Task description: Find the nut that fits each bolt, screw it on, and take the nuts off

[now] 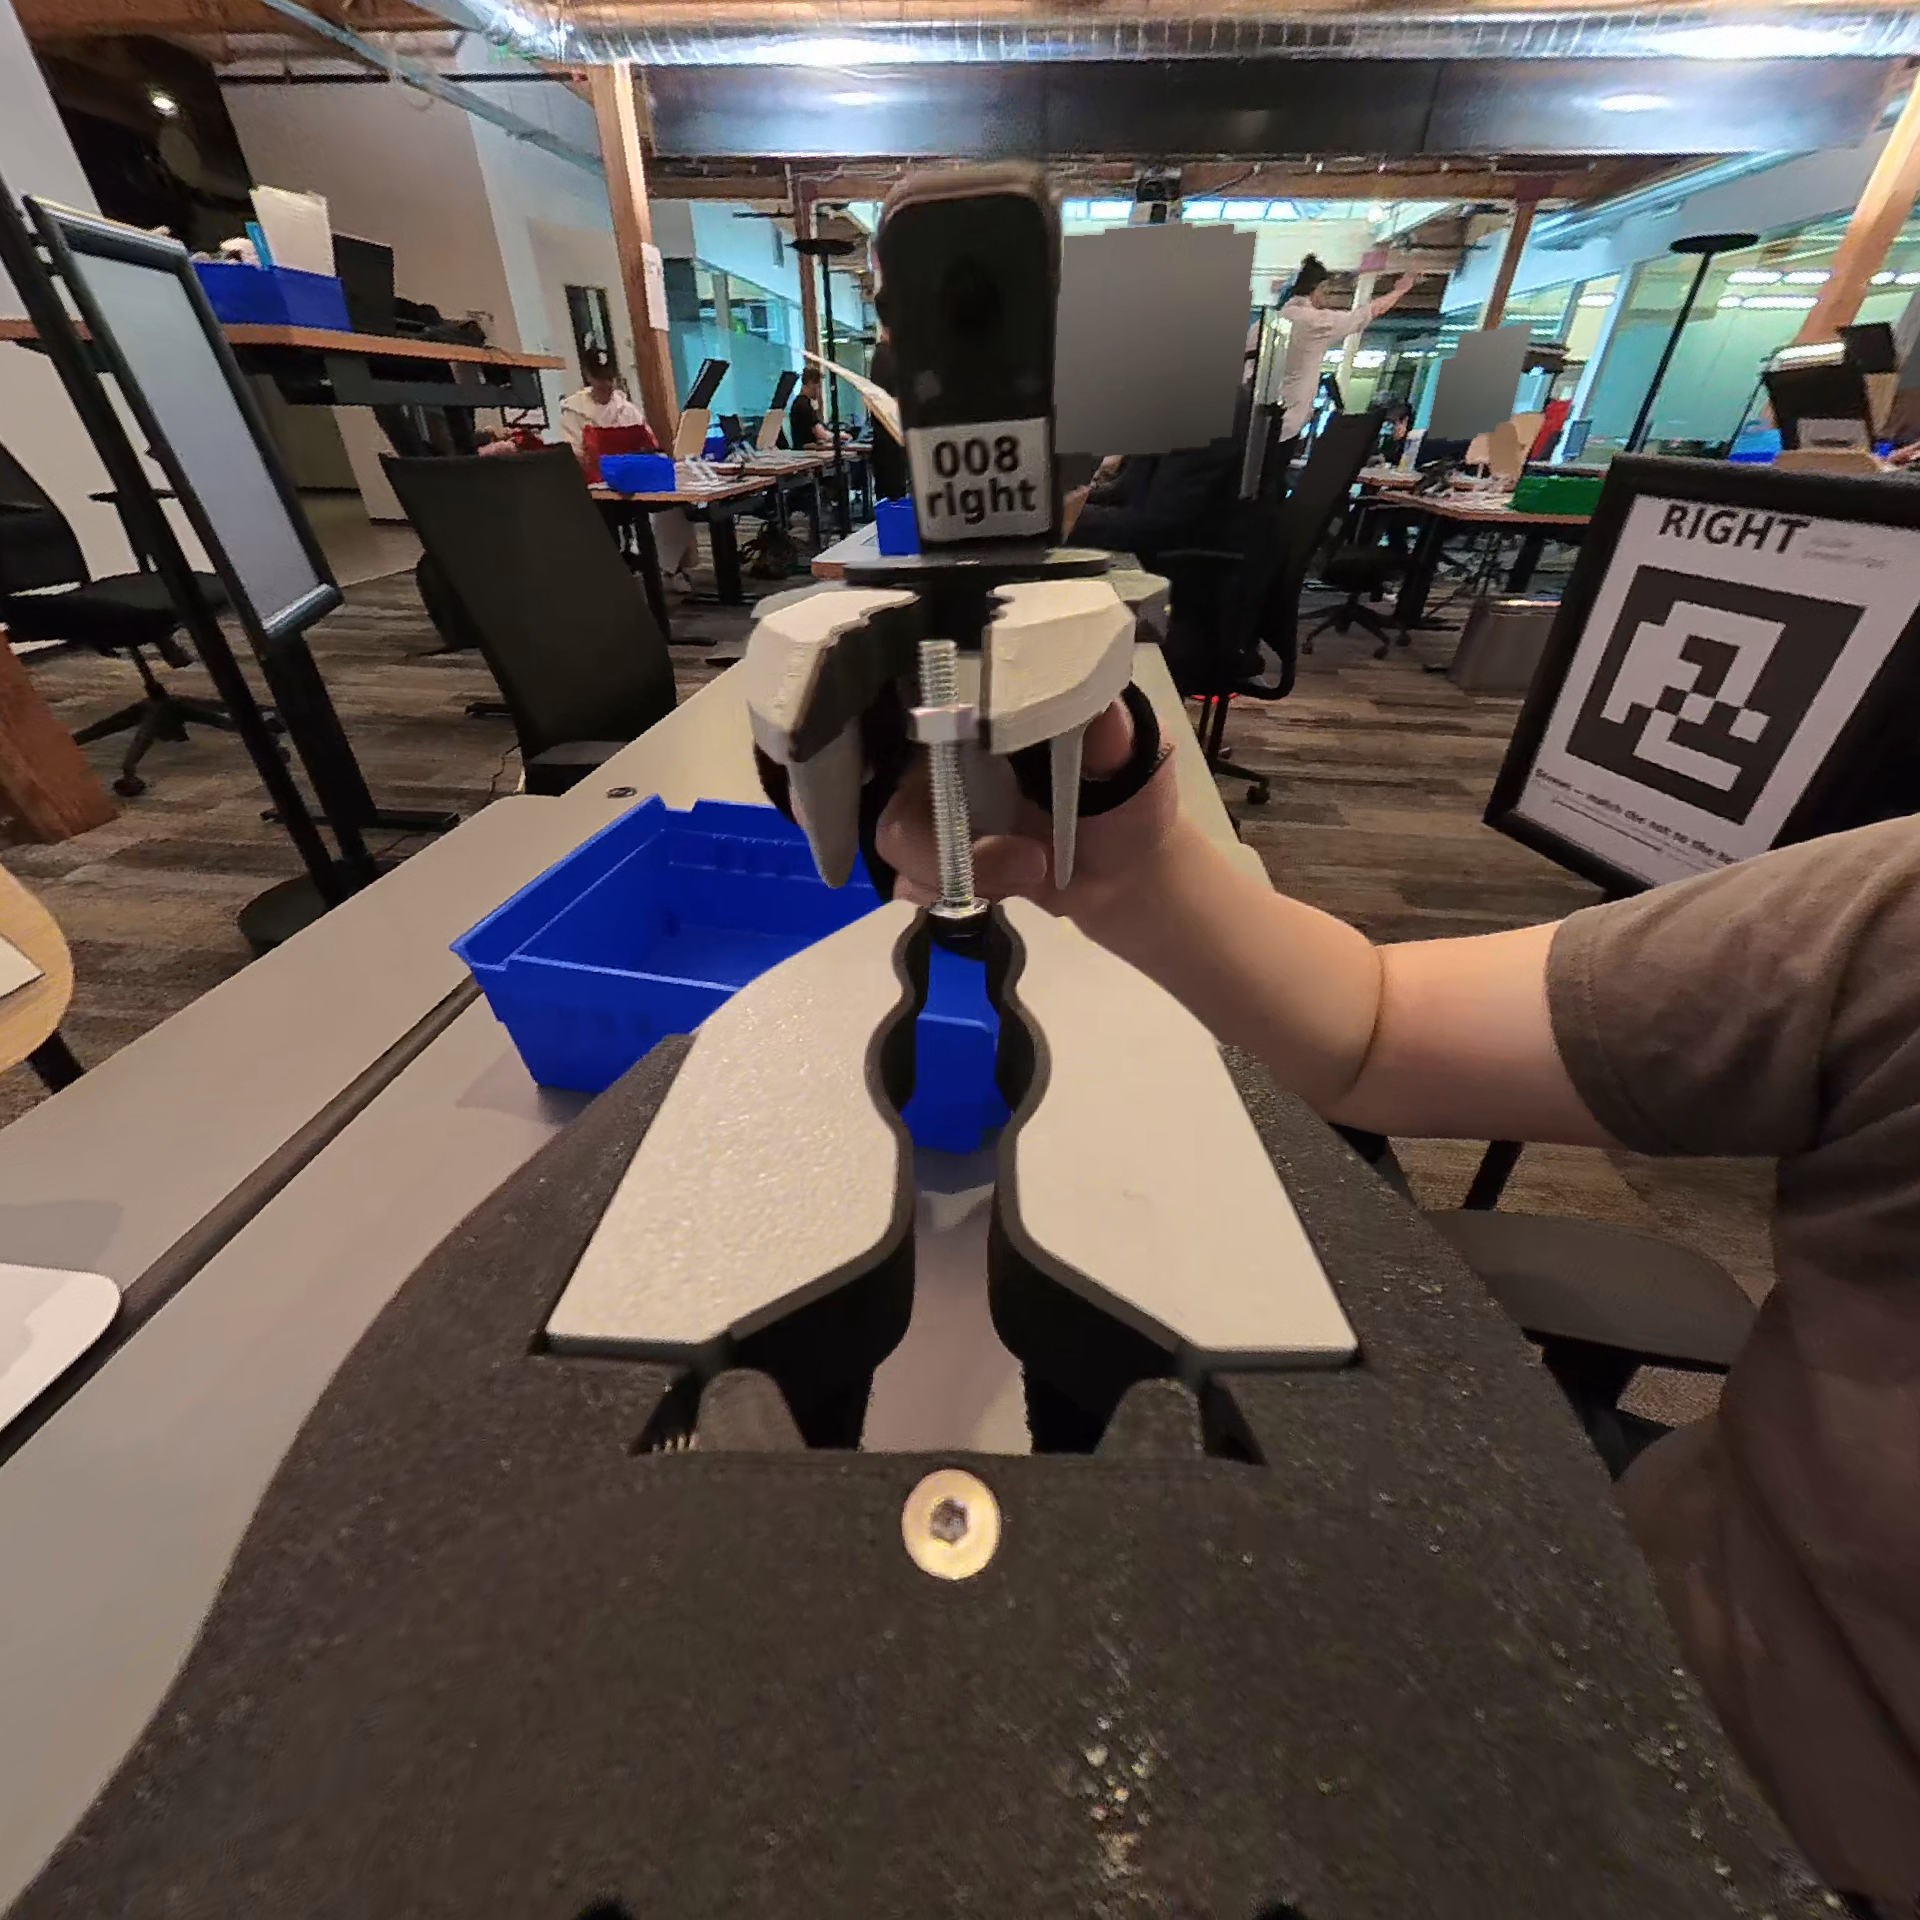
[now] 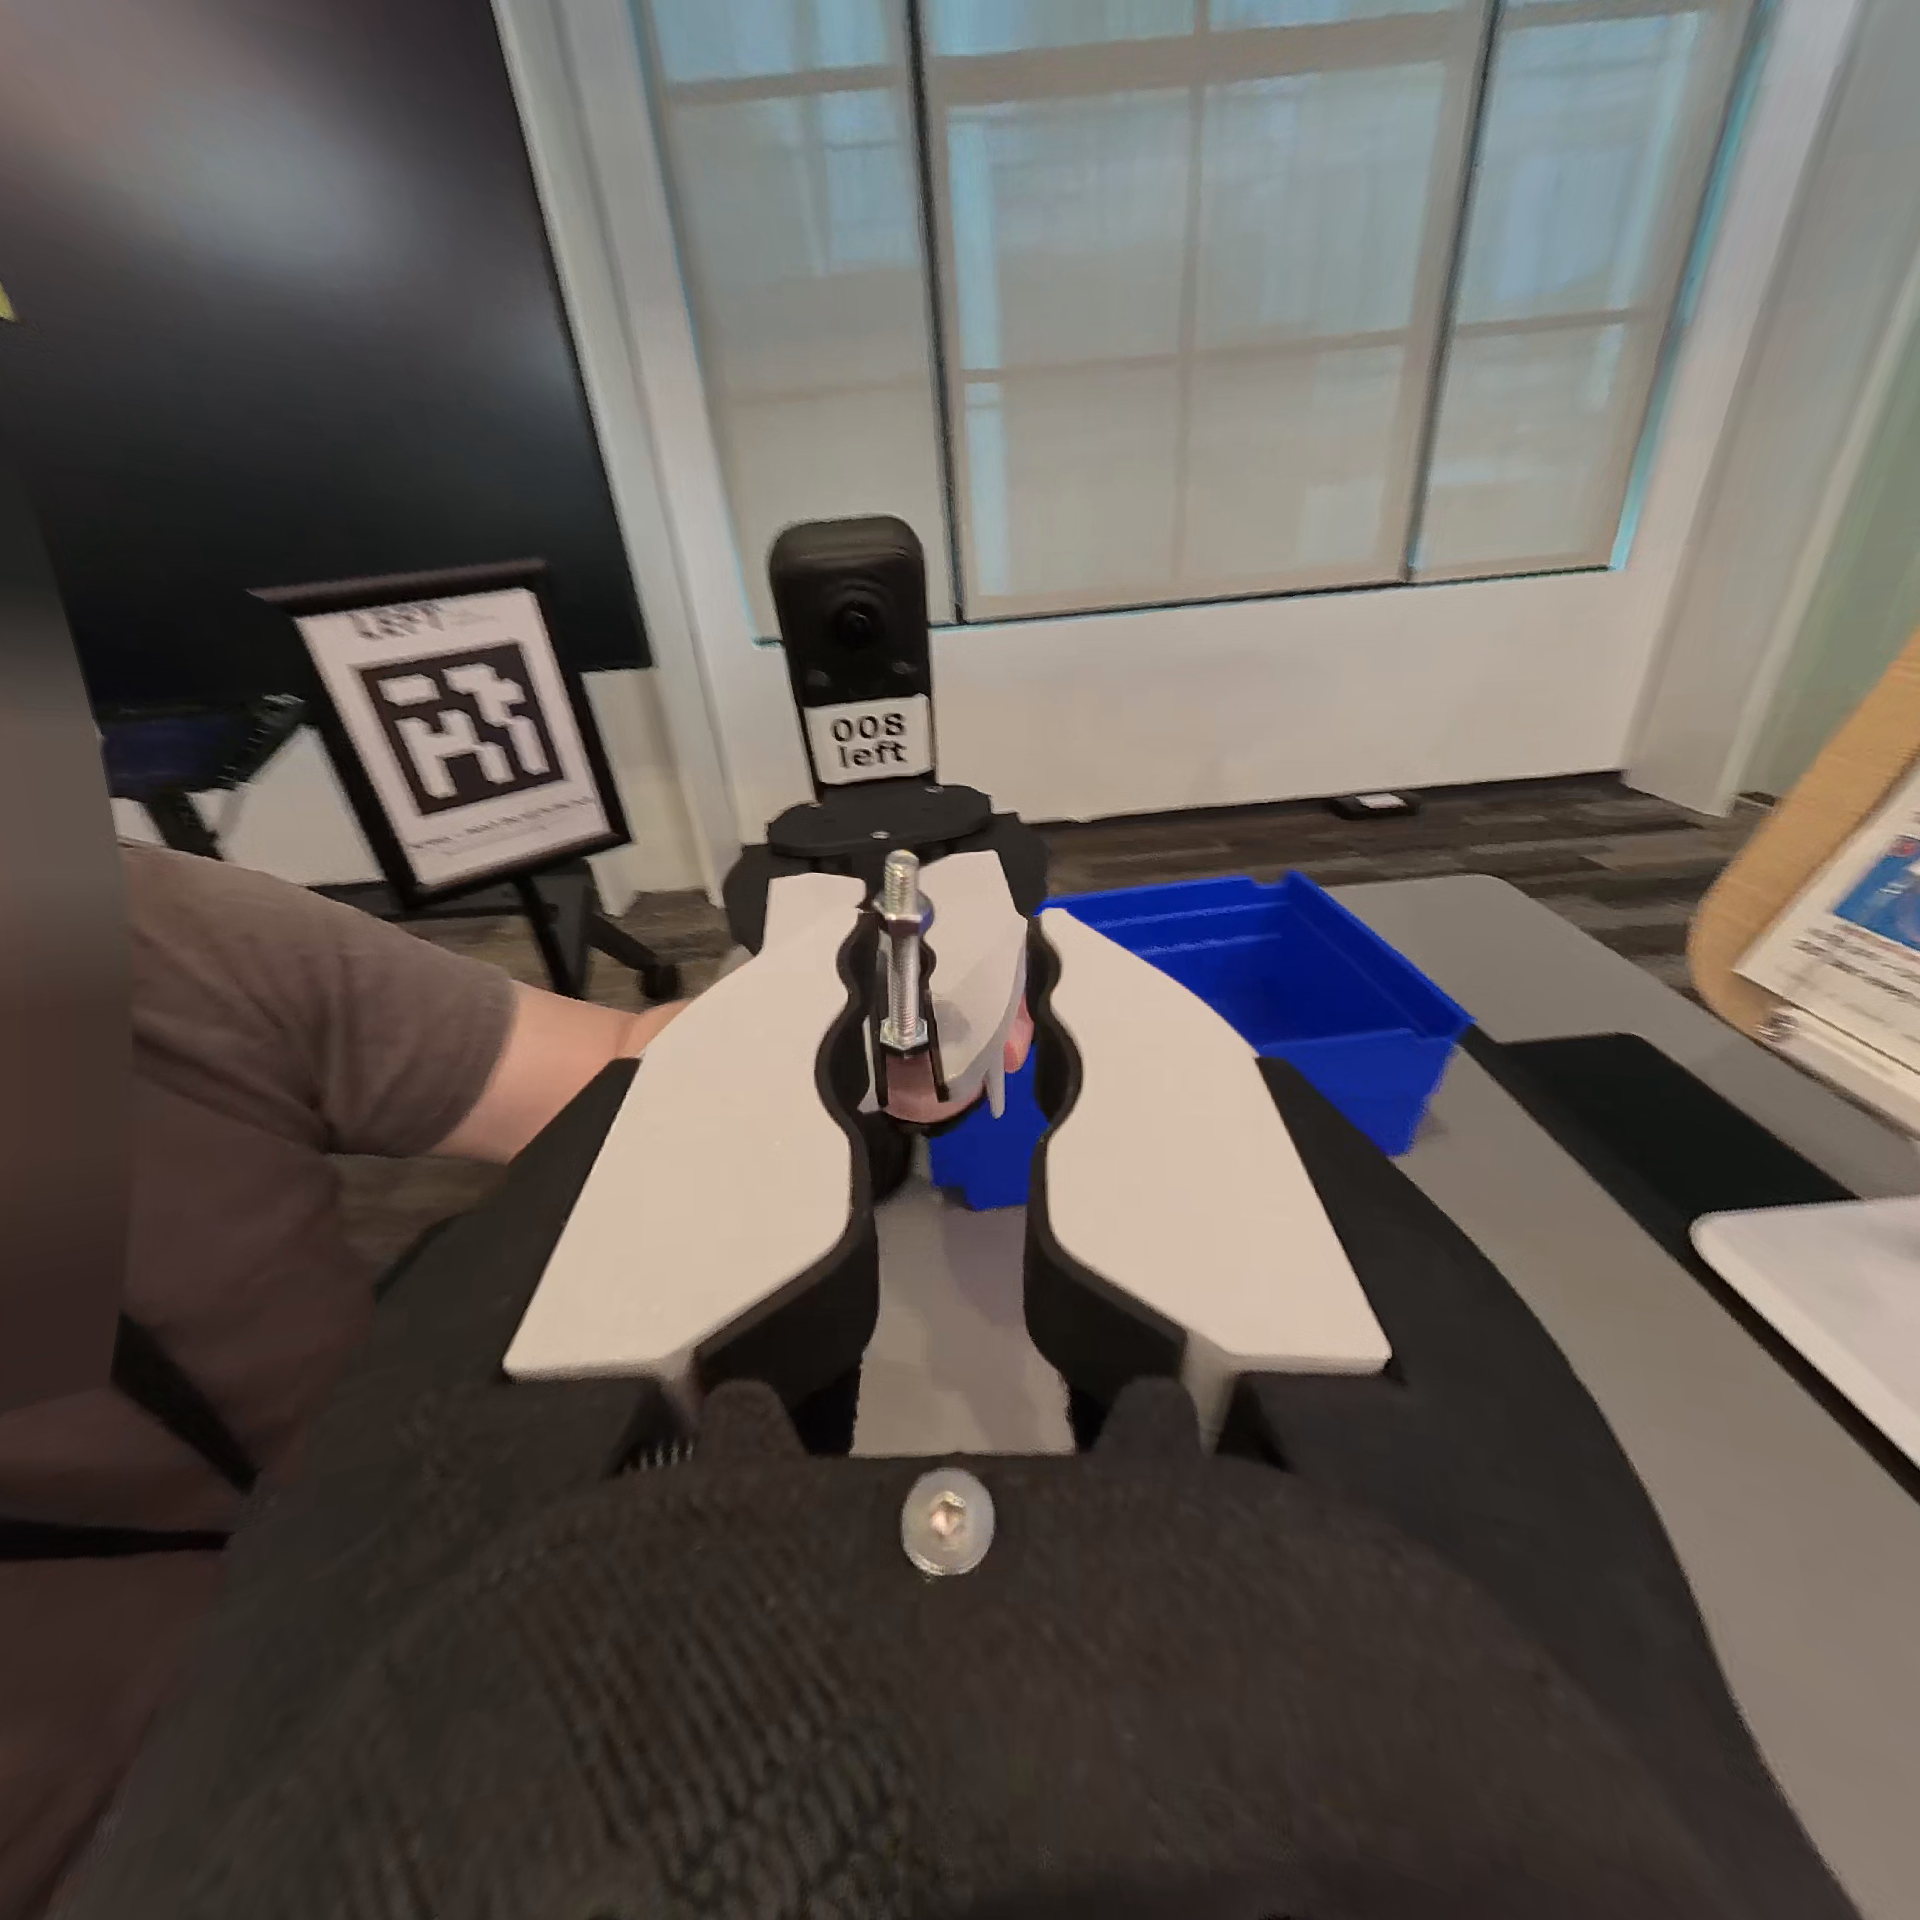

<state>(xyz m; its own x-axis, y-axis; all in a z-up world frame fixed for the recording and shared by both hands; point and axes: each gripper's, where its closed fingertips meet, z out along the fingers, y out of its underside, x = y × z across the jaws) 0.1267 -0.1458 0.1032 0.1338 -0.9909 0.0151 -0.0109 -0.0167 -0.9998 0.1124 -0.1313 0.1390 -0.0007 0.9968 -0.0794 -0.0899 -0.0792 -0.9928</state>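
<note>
A silver bolt (image 1: 951,821) stands upright in the air with a small nut (image 1: 940,722) partway down its thread. My left gripper (image 1: 958,920) is shut on the bolt's hex head at the lower end. My right gripper (image 1: 940,732) faces it, with one jaw on each side of the nut. In the right wrist view the right gripper (image 2: 943,925) stands open wider than the nut (image 2: 902,928), and a gap shows beside it. The bolt (image 2: 902,982) rises from the left gripper (image 2: 911,1060) there.
A blue bin (image 1: 623,935) sits on the grey table (image 1: 260,1039) just below the grippers, and also shows in the right wrist view (image 2: 1299,966). Framed marker signs on stands (image 1: 1714,686) (image 2: 468,727) flank the table. Office chairs and desks fill the room behind. The tips of both grippers are at nearly the same place.
</note>
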